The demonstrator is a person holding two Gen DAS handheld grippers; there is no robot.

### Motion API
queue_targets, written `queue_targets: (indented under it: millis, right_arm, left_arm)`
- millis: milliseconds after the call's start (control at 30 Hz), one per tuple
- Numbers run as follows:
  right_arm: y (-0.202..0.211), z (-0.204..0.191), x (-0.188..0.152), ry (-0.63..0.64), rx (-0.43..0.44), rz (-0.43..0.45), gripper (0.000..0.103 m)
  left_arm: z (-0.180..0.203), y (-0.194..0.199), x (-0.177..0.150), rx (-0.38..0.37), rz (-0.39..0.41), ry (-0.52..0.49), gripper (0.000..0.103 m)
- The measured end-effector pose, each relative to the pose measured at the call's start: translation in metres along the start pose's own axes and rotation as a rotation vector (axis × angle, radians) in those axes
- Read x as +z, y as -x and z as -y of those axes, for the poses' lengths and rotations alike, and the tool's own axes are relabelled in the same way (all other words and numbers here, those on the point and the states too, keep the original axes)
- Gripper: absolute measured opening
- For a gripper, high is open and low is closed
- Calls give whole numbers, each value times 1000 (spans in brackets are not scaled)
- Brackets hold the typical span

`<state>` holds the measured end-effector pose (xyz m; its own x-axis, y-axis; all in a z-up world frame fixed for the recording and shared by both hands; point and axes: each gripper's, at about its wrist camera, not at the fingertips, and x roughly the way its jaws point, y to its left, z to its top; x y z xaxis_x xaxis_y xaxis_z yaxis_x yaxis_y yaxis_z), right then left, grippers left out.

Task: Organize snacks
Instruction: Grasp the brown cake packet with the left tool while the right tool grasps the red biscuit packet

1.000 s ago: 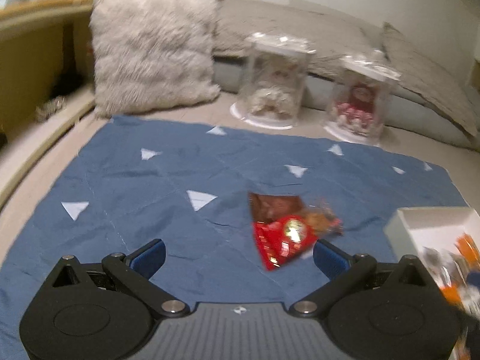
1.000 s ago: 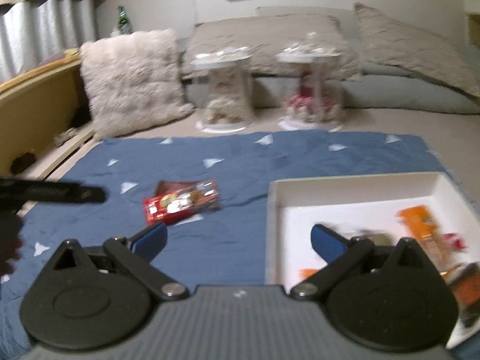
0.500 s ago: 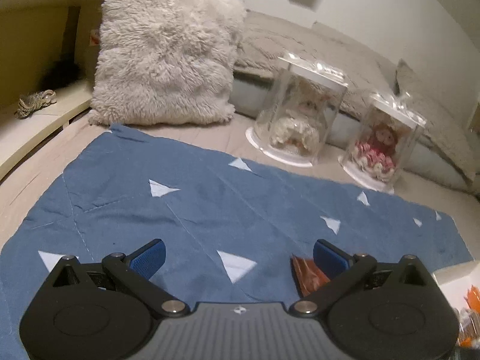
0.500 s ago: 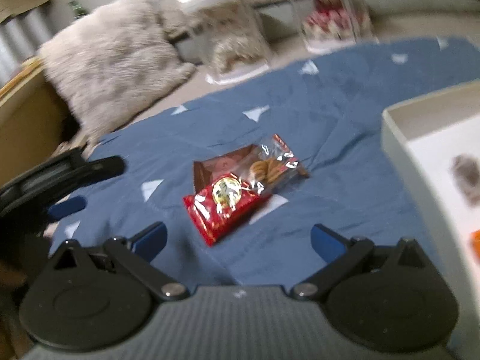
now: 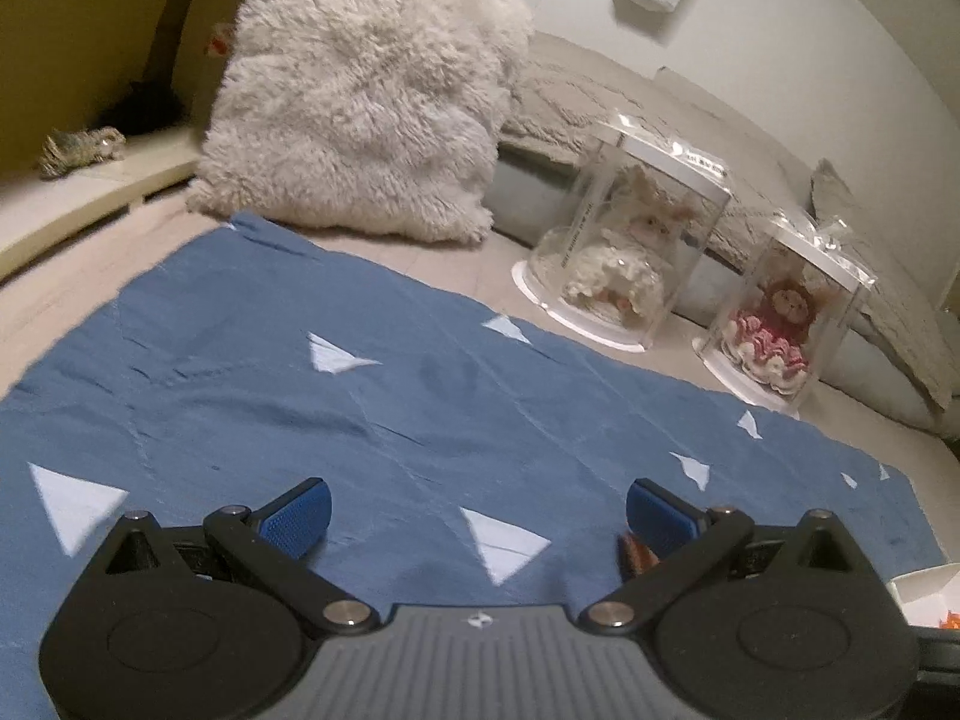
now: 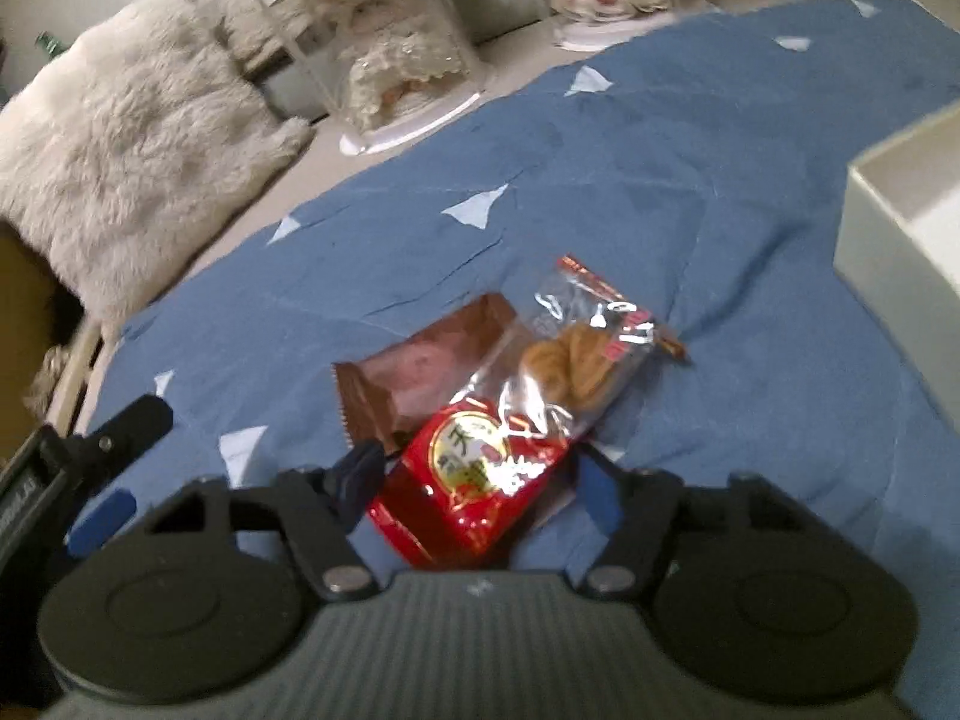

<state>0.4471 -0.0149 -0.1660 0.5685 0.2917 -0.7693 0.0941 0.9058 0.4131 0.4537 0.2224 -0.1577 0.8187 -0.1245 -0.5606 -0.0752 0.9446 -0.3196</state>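
In the left wrist view, the left gripper [image 5: 477,513] hung over the blue cloth [image 5: 390,396] with its two blue fingers [image 5: 297,516] spread wide and nothing between them. Only a tiny bit of a snack wrapper [image 5: 635,553] peeked out beside the far finger. A fluffy pillow [image 5: 366,96] and two clear doll cases [image 5: 624,240] stood at the back, well apart from the gripper. A corner of the white box [image 5: 927,594] showed at the edge.

In the right wrist view, the right gripper [image 6: 474,483] was low over the cloth, with its fingers on either side of the red end of the cookie packet [image 6: 522,414]. The fingers looked close to the packet, but the picture was blurry, so I could not tell if they were squeezing it yet. A brown snack bar [image 6: 414,366] lay touching the packet, partly under it. The white box sat off to the side, near but not touching.

The packet looked light, crinkly and slippery, and the cookies inside could break. I think the flat red end was the best place to pinch, gently, and not on the cookies.
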Motion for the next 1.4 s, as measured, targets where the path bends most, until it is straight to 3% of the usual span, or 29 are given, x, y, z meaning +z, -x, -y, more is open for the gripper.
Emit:
queue_targets:
  millis: [133,267,433,633,800,967,1067,1200,1300,1400]
  right_arm:
    - [5,10,21,147,-16,11,71]
    - [-4,15,46,342,-9,-58,71]
    - [-15,10,65,575,-38,-100,72]
    - [-19,6,54,656,3,-105,73]
    - [-17,-10,34,715,161,-156,71]
    - [-3,4,28,660,170,-174,70]
    - [12,13,18,694,163,-177,70]
    - [26,24,8,720,142,-173,70]
    - [37,24,-2,716,118,-154,70]
    - [51,40,-6,701,67,-135,70]
  left_arm:
    - [14,-14,-2,-44,-62,53,103]
    - [33,-27,-5,-66,-138,61,103]
    - [44,-37,-5,-30,-181,101,103]
    - [44,-44,-2,-67,-196,152,103]
    - [41,-42,1,-42,-182,137,103]
    - [35,-47,-1,-29,-212,261,103]
    - [38,-49,2,2,-255,354,103]
    - [45,-50,0,97,-270,463,103]
    - [58,-57,-2,183,-265,442,103]
    - [81,-71,-3,294,-273,338,103]
